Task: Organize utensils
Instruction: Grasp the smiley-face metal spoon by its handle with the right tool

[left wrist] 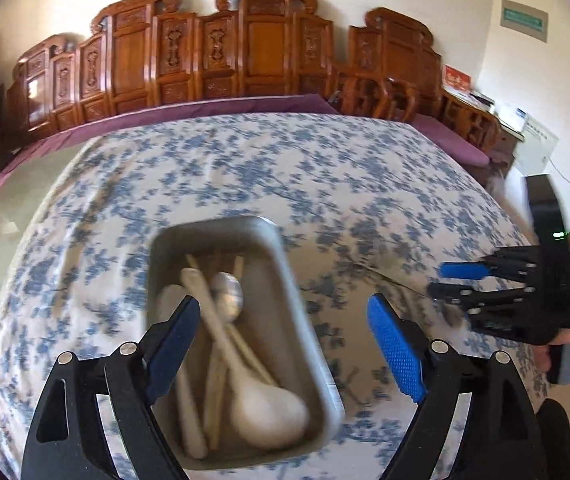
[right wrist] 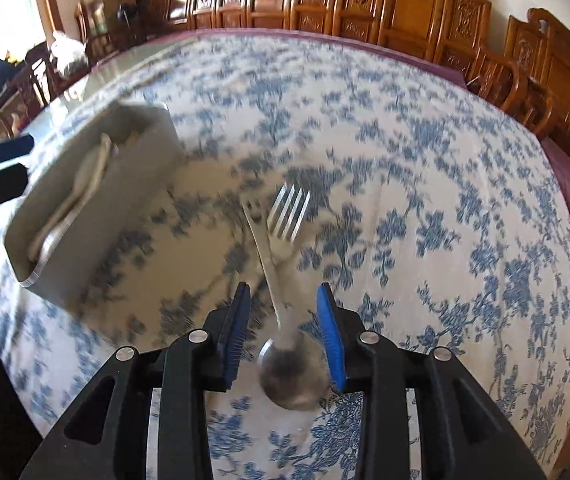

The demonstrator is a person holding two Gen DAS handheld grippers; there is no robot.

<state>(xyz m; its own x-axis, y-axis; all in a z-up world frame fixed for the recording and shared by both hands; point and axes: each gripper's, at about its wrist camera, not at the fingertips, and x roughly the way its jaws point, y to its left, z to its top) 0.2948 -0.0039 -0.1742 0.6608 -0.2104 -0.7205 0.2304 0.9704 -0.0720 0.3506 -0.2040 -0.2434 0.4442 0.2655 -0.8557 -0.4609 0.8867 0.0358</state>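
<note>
A grey metal tray (left wrist: 301, 320) sits on the blue-flowered tablecloth; it holds a white ceramic spoon (left wrist: 261, 404), a metal spoon (left wrist: 229, 294) and pale chopsticks (left wrist: 189, 408). My left gripper (left wrist: 285, 344) is open just above the tray's near end, one finger over the tray, the other to its right. My right gripper (right wrist: 285, 328) is open, its fingers on either side of a metal spoon (right wrist: 291, 376) lying on the cloth. A metal fork (right wrist: 289, 216) lies just beyond it. The tray also shows at the left of the right wrist view (right wrist: 125, 196).
The right gripper (left wrist: 469, 280) shows at the right edge of the left wrist view. Carved wooden chairs (left wrist: 261, 48) line the table's far side. A purple runner (left wrist: 205, 112) edges the table. The tablecloth (right wrist: 445, 200) spreads wide to the right.
</note>
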